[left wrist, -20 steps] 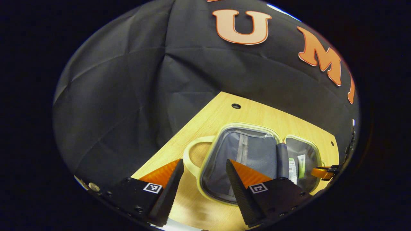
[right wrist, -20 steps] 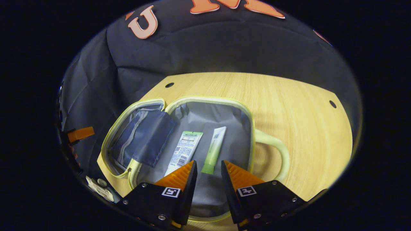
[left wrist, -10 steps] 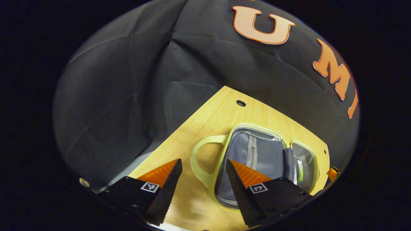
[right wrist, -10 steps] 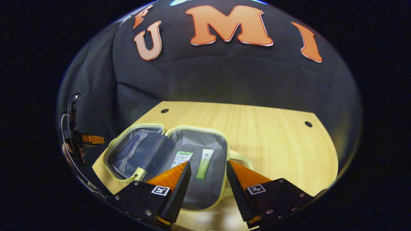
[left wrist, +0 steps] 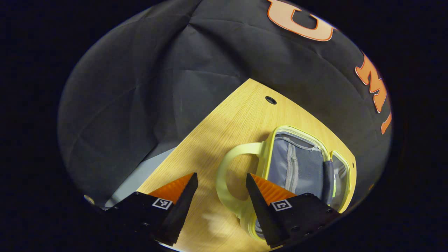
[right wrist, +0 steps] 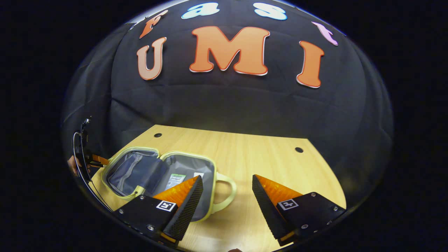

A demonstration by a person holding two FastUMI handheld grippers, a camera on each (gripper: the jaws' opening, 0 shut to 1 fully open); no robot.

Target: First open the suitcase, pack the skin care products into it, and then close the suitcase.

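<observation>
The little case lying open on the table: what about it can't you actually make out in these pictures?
- Two tubes in the case, right gripper view: lower parts hidden behind the right claw.
- Same tubes, left gripper view: only a sliver past the middle flap.
- Case's near corner, left gripper view: covered by the left claw.
- Tube labels: too small.

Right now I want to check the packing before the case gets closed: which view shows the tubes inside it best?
The right gripper view: both tubes lie in the open case, their lower ends behind a tong. The left gripper view gives an edge-on sliver of a tube past the divider flap.
</observation>
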